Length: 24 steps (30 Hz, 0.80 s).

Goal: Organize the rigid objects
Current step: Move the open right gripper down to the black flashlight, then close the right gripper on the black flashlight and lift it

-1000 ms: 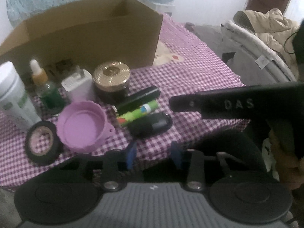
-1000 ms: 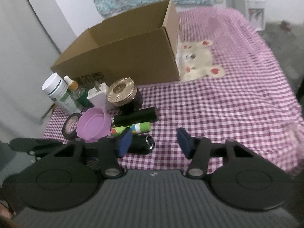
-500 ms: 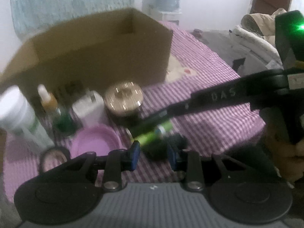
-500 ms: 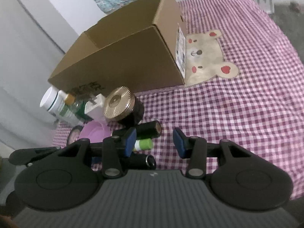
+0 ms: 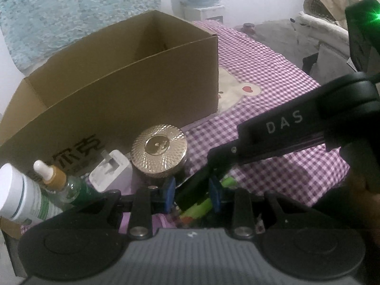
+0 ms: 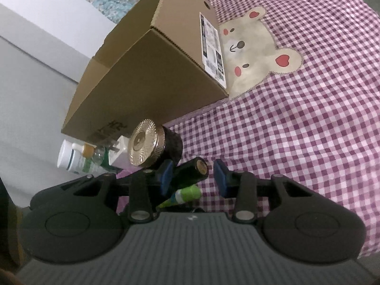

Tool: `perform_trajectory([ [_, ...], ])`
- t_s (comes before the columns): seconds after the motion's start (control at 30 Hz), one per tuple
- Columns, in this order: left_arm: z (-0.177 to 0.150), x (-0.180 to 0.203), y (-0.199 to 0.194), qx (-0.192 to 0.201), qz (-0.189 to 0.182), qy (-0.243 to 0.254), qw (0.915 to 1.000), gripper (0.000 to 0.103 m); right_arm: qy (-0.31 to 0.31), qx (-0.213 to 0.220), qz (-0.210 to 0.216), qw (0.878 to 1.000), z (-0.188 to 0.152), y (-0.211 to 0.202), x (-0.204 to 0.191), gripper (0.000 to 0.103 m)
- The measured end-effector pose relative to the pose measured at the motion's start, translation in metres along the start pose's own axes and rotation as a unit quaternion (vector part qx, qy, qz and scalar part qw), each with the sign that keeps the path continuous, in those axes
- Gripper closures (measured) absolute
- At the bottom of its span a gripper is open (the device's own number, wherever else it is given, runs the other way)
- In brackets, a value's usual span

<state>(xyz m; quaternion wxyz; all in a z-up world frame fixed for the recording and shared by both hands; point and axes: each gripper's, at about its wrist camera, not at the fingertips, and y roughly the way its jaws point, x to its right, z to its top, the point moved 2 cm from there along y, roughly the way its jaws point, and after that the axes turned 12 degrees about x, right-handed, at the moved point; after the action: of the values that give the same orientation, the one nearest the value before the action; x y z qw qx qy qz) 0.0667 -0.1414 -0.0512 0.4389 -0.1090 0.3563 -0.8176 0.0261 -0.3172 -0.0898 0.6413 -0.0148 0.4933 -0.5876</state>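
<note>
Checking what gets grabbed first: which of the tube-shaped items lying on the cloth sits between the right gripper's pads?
The black tube with the gold end cap; it lies between the right gripper pads. The green tube lies below it, nearer the camera.

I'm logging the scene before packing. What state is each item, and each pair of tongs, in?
cardboard box: open on top.
gold-lidded jar: lidded, upright.
dropper bottle: capped, upright.
white bottle: capped, upright.
black cylinder: lying on its side.
green tube: lying down.
right tongs: open, just been closing around the black cylinder, one pad clear.
left tongs: straddling the black cylinder; grip unclear.
</note>
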Motion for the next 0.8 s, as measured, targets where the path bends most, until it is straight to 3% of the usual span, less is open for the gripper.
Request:
perform_trajectory([
  [0.2, 0.006, 0.013, 0.009, 0.002, -0.006, 0.018, 0.9998, 0.075, 0.015, 0.009, 0.003, 1.0, 0.0, 0.0, 0.006, 0.073],
  [0.57, 0.014, 0.023, 0.027, -0.014, -0.001, 0.043, 0.999, 0.077, 0.042, 0.021, 0.012, 0.999, 0.001, -0.003, 0.013, 0.074],
  [0.8, 0.015, 0.021, 0.029, 0.009, -0.009, 0.032, 0.9994, 0.08, 0.07, 0.036, 0.024, 0.997, 0.005, -0.008, 0.025, 0.074],
])
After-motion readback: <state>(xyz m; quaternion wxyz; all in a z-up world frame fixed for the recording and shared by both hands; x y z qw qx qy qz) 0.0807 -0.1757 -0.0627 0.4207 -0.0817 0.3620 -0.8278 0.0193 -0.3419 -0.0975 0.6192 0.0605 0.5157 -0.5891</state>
